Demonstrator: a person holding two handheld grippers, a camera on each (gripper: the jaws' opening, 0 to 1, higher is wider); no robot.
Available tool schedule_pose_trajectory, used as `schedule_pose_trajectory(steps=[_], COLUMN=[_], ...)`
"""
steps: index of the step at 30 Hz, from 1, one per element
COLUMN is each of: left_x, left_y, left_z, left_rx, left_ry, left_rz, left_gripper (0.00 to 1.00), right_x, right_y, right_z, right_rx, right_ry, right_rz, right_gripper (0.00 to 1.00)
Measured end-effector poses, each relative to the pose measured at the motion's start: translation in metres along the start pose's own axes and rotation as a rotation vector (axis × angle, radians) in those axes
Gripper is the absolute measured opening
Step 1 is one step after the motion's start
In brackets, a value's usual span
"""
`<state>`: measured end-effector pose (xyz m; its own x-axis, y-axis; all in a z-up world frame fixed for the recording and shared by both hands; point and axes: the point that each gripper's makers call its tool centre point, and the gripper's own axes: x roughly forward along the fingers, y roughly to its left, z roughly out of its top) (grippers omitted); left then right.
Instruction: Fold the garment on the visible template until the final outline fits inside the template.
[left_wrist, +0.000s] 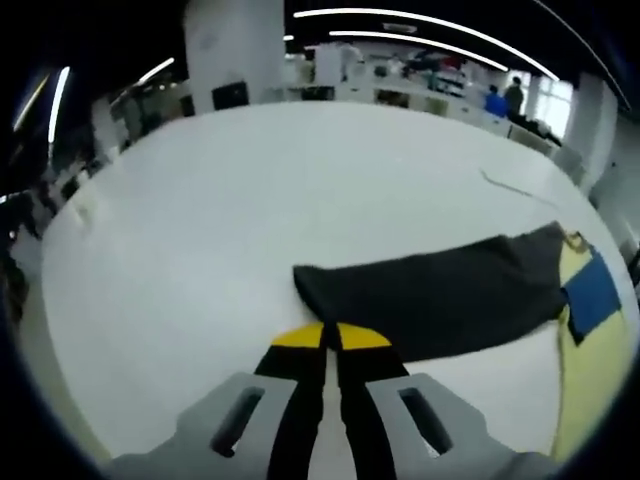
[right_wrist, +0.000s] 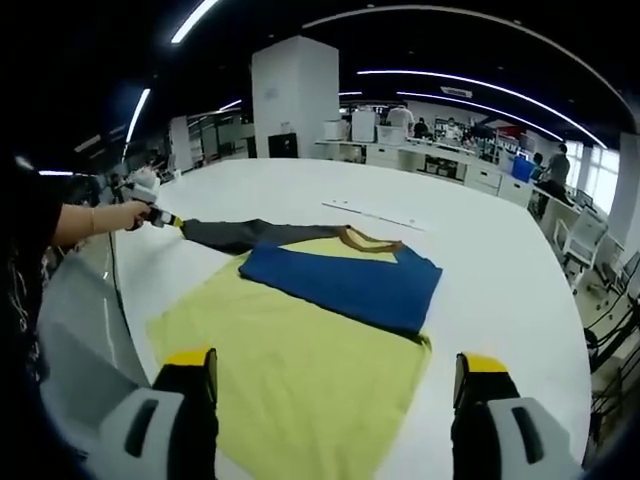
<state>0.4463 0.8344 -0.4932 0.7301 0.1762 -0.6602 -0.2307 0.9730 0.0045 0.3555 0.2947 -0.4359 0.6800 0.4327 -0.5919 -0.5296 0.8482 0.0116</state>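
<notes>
I count one garment (right_wrist: 340, 280), blue with a dark grey sleeve, one yellow template (right_wrist: 300, 380) and one white tabletop (right_wrist: 480, 260). I see two grippers: my left (left_wrist: 331, 338) and my right (right_wrist: 335, 372), each with two yellow-tipped fingers (right_wrist: 193, 358).

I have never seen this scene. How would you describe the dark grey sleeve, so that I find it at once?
On the big white table lies a yellow sheet with a blue garment on it. From the garment's end a long dark grey sleeve stretches off the yellow onto bare white, its tip at the shut left claw. It alone is grey and narrow.
</notes>
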Motion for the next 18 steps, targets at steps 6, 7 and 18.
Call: schedule_pose_trajectory(steps=[6,7,18], left_x=[-0.007,-0.009,-0.019], left_y=[-0.018,-0.021,-0.077], left_z=[0.016,0.019,0.054], left_rx=[0.011,0.006,0.046], left_ry=[-0.042,-0.048,-0.126], left_rz=[-0.04,-0.046,-0.165], left_gripper=[0.0,0.0,0.0], right_x=[0.0,-0.001,-0.003], right_y=[0.0,0.0,0.001], right_z=[0.0,0.0,0.003], right_rx=[0.003,0.003,0.02], right_ry=[-0.003,-0.004,-0.035], right_rz=[0.004,0.005,0.004], right_gripper=[0.99,0.99,0.99])
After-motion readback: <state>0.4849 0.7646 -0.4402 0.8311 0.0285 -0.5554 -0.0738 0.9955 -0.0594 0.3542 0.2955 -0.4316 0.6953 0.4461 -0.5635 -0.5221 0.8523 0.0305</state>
